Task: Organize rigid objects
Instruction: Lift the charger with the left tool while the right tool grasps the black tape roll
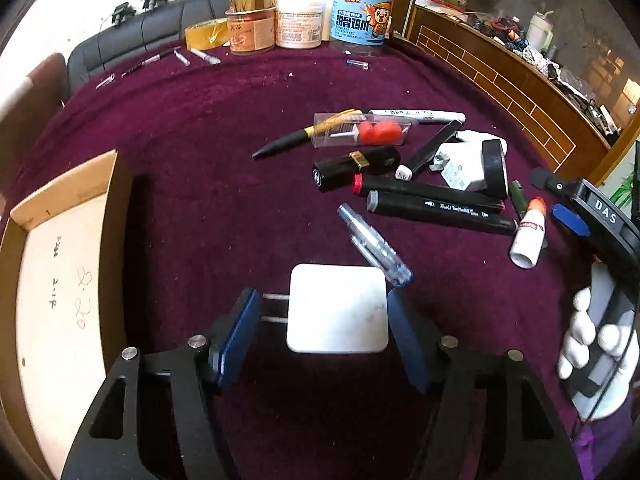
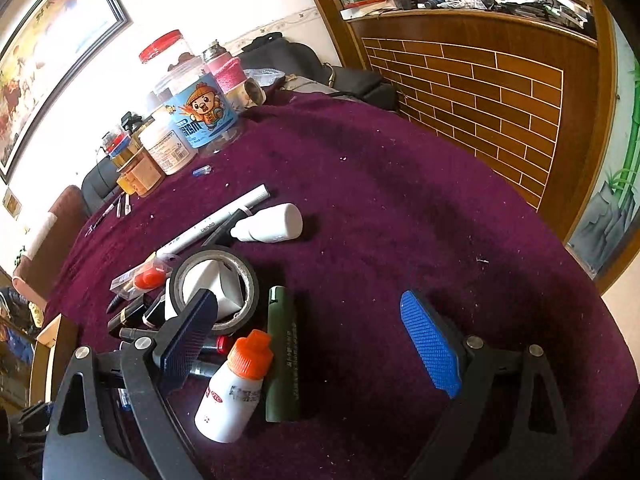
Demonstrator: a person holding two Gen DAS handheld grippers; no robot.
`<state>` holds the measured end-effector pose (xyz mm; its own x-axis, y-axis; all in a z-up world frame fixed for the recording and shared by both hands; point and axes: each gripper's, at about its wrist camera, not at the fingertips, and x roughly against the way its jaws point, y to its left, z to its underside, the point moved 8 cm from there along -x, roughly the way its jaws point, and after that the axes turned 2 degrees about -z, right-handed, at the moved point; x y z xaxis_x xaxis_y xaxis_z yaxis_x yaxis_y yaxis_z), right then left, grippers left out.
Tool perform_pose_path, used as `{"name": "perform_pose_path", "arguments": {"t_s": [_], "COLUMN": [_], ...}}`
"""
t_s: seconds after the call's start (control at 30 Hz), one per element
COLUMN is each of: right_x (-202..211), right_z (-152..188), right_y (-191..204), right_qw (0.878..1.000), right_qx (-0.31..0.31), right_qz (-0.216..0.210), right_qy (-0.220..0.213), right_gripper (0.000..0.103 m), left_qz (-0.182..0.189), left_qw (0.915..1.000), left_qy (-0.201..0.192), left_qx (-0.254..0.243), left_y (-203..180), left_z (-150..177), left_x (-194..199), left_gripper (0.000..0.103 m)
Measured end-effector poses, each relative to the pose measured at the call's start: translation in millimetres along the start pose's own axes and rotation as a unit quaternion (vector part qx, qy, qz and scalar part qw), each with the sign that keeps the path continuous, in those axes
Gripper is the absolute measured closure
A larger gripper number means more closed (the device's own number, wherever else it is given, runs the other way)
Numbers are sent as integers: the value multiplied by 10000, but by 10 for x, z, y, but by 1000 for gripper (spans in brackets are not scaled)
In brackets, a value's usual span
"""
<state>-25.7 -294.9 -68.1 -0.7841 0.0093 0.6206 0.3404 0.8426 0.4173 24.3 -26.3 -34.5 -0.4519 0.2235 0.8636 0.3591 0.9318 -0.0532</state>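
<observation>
In the left wrist view my left gripper (image 1: 322,310) is shut on a white square plug adapter (image 1: 338,308), its two prongs pointing at the left pad. A cardboard box (image 1: 60,272) stands to its left. A clear pen (image 1: 374,246) lies just beyond the adapter. Further off is a pile: black markers (image 1: 436,208), a lipstick (image 1: 356,168), black tape roll (image 1: 496,168), white glue bottle (image 1: 530,232). In the right wrist view my right gripper (image 2: 316,332) is open and empty, over the glue bottle (image 2: 234,392) and a green tube (image 2: 283,354).
Jars and tubs (image 1: 316,16) and a yellow tape roll (image 1: 206,34) stand at the table's far edge, with small pens (image 1: 160,60) nearby. A wooden counter (image 2: 480,92) runs along the right. The purple cloth (image 2: 400,208) covers the table.
</observation>
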Motion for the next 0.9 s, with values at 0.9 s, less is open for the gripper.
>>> {"name": "perform_pose_path", "arguments": {"t_s": [0.9], "right_x": [45], "right_z": [-73], "right_y": [571], "right_qw": [9851], "right_qx": [1622], "right_qz": [-274], "right_qy": [495], "right_gripper": [9], "left_qz": [459], "left_qw": [9951], "left_qy": [-507], "left_qx": [718], "left_y": [220], "left_z": [406], "left_x": [607], "left_gripper": [43]}}
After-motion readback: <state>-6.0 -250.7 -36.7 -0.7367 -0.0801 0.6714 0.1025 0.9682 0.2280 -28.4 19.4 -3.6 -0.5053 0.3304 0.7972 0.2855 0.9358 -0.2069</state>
